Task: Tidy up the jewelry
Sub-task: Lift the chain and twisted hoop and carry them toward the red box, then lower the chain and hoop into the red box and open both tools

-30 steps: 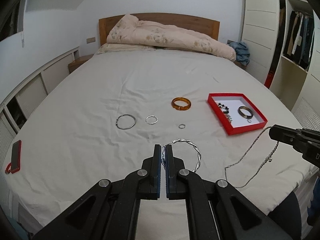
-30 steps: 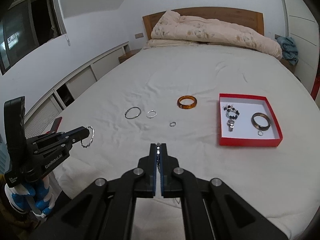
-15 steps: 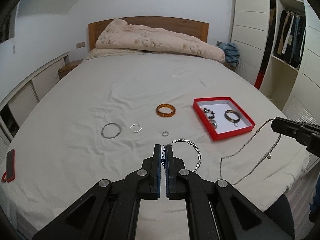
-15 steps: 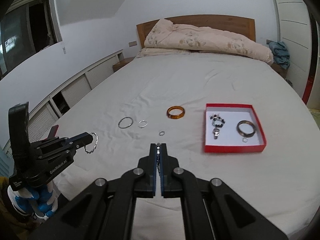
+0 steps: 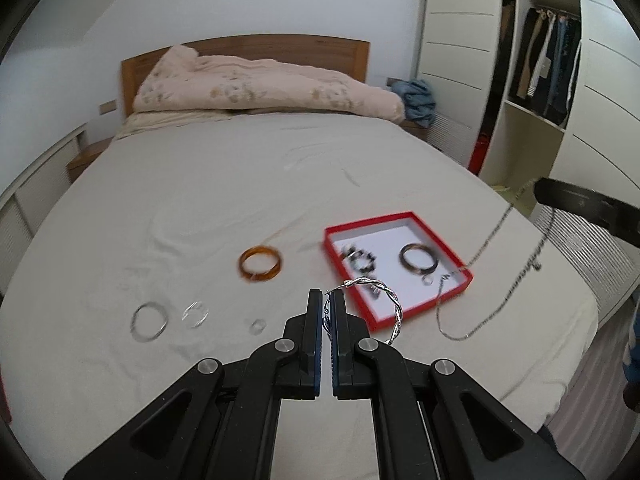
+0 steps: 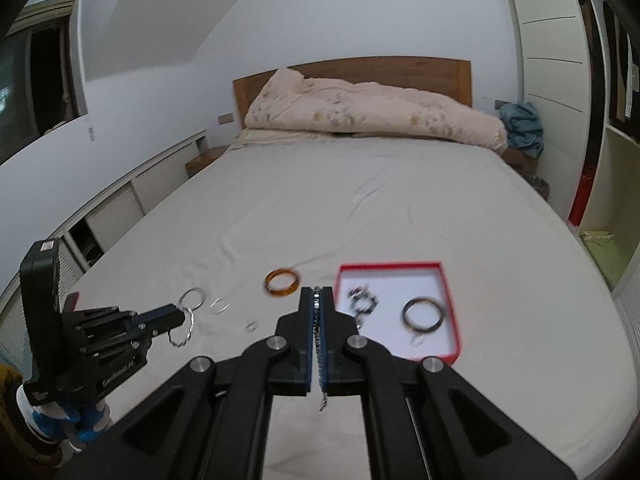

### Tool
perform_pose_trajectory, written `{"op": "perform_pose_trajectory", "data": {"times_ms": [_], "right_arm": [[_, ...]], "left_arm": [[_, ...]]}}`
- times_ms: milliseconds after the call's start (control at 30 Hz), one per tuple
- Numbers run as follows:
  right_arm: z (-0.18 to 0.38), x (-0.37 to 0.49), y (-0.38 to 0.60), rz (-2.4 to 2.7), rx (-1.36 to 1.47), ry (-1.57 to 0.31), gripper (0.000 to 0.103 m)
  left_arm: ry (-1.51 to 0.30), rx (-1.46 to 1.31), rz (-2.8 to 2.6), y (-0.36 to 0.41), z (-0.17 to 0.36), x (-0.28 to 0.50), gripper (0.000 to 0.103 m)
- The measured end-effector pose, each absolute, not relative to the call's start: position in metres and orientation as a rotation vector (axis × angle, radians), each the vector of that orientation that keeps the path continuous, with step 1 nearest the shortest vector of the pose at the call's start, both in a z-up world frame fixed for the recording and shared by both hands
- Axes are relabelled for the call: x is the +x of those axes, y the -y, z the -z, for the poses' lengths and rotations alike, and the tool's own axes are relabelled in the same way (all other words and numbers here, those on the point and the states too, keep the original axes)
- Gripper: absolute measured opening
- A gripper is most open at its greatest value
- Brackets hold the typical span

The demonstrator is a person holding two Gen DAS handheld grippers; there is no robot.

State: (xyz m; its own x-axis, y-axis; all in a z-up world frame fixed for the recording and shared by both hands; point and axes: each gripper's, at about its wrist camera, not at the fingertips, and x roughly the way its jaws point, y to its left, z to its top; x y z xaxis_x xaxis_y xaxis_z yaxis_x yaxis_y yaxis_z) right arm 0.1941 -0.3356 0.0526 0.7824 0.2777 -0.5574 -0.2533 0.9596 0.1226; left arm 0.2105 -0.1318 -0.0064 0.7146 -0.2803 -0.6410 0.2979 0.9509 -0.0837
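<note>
White bedsheet [image 5: 200, 208] fills both views; we note the left gripper [image 5: 326, 304] pinching a twisted silver bangle [image 5: 394, 308], the right gripper [image 6: 317, 300] clamped on a chain necklace [image 6: 318, 344], red tray [image 6: 456, 312] at 1 o'clock from it.

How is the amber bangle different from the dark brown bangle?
The translucent amber-orange bangle lies on the bare bedsheet, outside the red tray; the dark brown bangle lies inside it. The amber band looks thicker and wider, the dark one slimmer. Both lie flat, ungripped.
</note>
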Motion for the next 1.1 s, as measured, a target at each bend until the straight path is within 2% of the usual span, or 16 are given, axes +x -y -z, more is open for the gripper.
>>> {"op": "perform_pose_trajectory", "data": {"times_ms": [367, 667, 833, 1100], "right_arm": [[-0.018, 0.325, 0.376, -0.230, 0.052, -0.627, 0.002], [0.040, 0.418, 0.392, -0.199, 0.106, -0.655, 0.002], [0.080, 0.415, 0.399, -0.187, 0.127, -0.716, 0.002], [0.132, 0.372, 0.424, -0.146, 0.170, -0.828, 0.002]], "left_arm": [[-0.791, 0.087, 0.390, 0.208, 0.050, 0.335, 0.003], [-0.908, 0.072, 0.427, 0.238, 0.115, 0.384, 0.003], [-0.970, 0.081, 0.450, 0.246, 0.146, 0.382, 0.003], [-1.018, 0.116, 0.465, 0.260, 0.165, 0.373, 0.003]]}}
